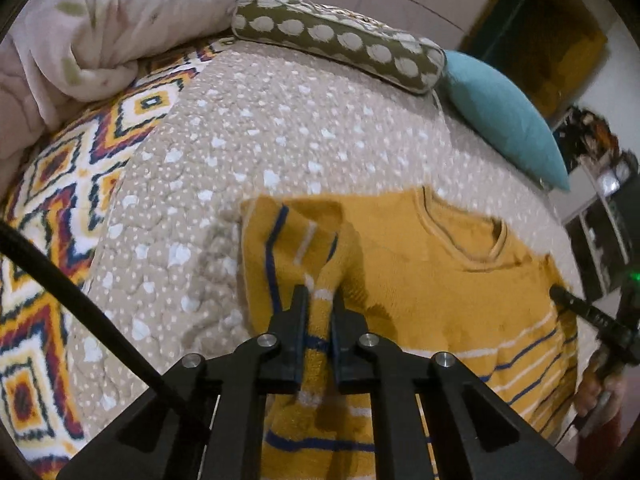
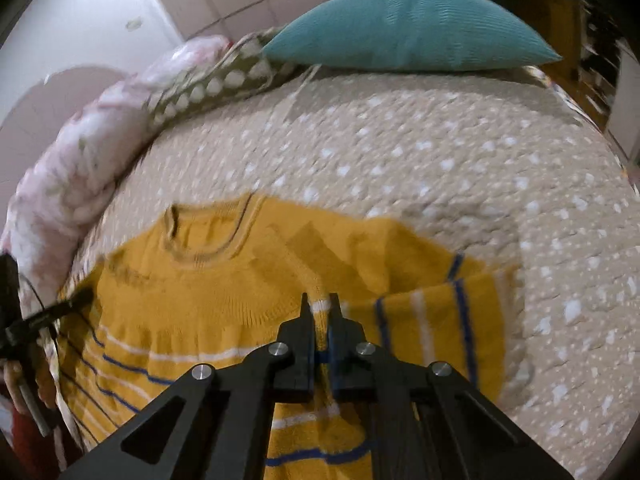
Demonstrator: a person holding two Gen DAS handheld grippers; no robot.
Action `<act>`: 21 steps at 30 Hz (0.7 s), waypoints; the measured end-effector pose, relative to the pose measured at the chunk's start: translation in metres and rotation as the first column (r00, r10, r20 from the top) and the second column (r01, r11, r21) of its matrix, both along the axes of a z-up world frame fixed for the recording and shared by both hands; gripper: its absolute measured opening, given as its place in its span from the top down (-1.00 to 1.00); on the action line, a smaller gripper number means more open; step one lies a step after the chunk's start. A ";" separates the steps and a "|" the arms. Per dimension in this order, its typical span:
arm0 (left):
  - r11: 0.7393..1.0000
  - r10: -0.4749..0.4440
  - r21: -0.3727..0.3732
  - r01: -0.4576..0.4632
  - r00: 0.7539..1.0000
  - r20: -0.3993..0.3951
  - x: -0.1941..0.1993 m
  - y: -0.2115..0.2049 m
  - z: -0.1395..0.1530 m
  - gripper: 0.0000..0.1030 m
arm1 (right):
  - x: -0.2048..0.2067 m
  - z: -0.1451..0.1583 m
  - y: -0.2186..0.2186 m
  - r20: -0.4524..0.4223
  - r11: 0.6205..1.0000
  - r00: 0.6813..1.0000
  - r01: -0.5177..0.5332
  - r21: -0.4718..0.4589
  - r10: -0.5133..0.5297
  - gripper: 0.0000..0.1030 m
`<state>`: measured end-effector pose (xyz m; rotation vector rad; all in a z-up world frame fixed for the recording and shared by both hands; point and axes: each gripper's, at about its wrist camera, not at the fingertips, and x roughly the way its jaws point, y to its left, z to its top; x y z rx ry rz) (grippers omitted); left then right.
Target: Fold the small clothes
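A mustard-yellow knit sweater with blue and white stripes lies on the bed, its round neck toward the pillows. It also shows in the right wrist view. My left gripper is shut on the sweater's striped left sleeve and holds it lifted over the body. My right gripper is shut on the striped right sleeve, a fold of it pinched between the jaws. Each gripper shows at the edge of the other's view: the right one and the left one.
The bed has a beige quilt with white dots, also in the right wrist view. At the head lie an olive dotted bolster, a teal cushion and a pink floral blanket. A patterned blanket covers the left edge.
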<state>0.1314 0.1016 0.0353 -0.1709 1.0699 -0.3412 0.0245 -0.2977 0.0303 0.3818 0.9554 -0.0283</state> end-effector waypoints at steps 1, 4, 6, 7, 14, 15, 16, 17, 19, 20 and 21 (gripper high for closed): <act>1.000 0.002 0.008 -0.002 1.000 -0.001 0.005 -0.002 -0.003 0.88 | 0.001 -0.001 -0.006 0.002 1.000 1.000 0.023 0.015 -0.023 0.90; 1.000 0.010 0.006 -0.010 1.000 -0.027 0.021 -0.006 -0.016 0.89 | 0.010 -0.015 -0.016 -0.030 0.998 0.999 0.045 0.038 -0.044 0.90; 1.000 0.008 0.001 -0.008 0.999 -0.042 0.026 -0.008 -0.023 0.89 | 0.014 -0.025 -0.016 -0.050 0.999 0.998 0.036 0.038 -0.034 0.88; 1.000 0.001 -0.001 -0.001 0.999 -0.041 0.026 -0.008 -0.024 0.88 | 0.015 -0.026 -0.016 -0.048 0.999 0.998 0.030 0.036 -0.028 0.88; 1.000 0.007 -0.003 -0.007 1.000 -0.026 0.016 0.008 -0.013 0.45 | 0.006 -0.022 -0.024 -0.004 0.997 1.000 0.025 0.078 -0.025 0.76; 0.999 0.024 0.023 -0.024 1.000 -0.010 0.011 0.011 -0.006 0.38 | 0.002 -0.016 -0.026 0.007 0.997 0.999 0.032 0.074 -0.032 0.76; 0.999 0.033 0.038 -0.033 0.999 0.003 0.008 0.013 -0.001 0.33 | -0.002 -0.007 -0.026 0.027 0.997 0.999 0.040 0.061 -0.042 0.75; 0.996 0.050 0.069 -0.053 0.998 0.038 0.000 0.015 0.009 0.25 | -0.006 0.002 -0.023 0.051 0.998 0.998 0.046 0.044 -0.048 0.75; 0.990 0.073 0.114 -0.084 0.992 0.099 -0.014 0.017 0.024 0.15 | -0.019 0.025 -0.015 0.119 0.996 0.990 0.081 -0.041 -0.076 0.71; 0.986 0.080 0.132 -0.098 0.988 0.134 -0.024 0.017 0.033 0.06 | -0.026 0.036 -0.010 0.157 0.990 0.983 0.106 -0.096 -0.090 0.56; 0.985 0.083 0.134 -0.104 0.985 0.154 -0.031 0.017 0.038 -0.01 | -0.034 0.047 -0.001 0.203 0.982 0.975 0.118 -0.147 -0.087 0.43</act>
